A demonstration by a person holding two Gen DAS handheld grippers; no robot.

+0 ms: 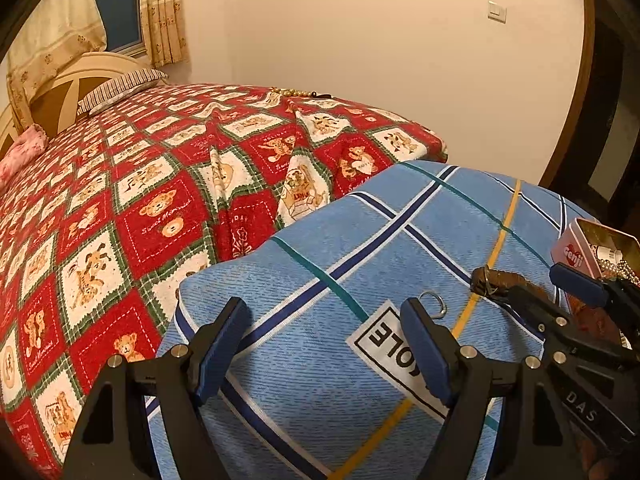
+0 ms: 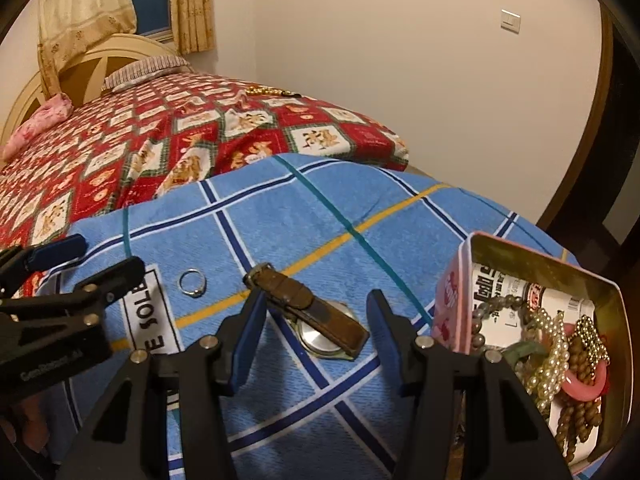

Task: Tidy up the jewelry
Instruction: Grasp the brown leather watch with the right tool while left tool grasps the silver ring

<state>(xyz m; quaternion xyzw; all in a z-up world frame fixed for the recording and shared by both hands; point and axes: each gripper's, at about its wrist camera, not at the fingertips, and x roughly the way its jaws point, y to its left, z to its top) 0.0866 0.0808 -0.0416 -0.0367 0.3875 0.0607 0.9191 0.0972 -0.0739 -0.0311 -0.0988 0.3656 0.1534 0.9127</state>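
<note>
Your right gripper [image 2: 316, 320] hangs low over a blue plaid pillow [image 2: 360, 208], its jaws spread wide with nothing between them but air. A watch [image 2: 320, 320] with a brown strap lies face down on the pillow, right in that gap, touching neither finger. A silver ring [image 2: 193, 282] rests just left of the watch. To the right, an open pink tin [image 2: 452, 292] holds beads, pearls and a pink bangle. Your left gripper [image 1: 326, 344] is also spread apart and empty, hovering over the pillow with the ring [image 1: 436, 305] just beyond its right finger.

What could go wrong, as a judgement: the pillow is soft and domed, so pressing down on the watch may sink it or tip it, and the strap could slide out if you close on the strap alone. The ring is small and thin; a finger nudging it could roll it off the pillow onto the red quilt [image 1: 160, 184]. The two grippers are near each other, so they could collide over the ring. The tin sits at the pillow's edge and may tilt if bumped.

Hard to make out: the watch face is hidden. The tin's near end is cut off by the frame. A small beaded item far back on the quilt is too small to identify.
</note>
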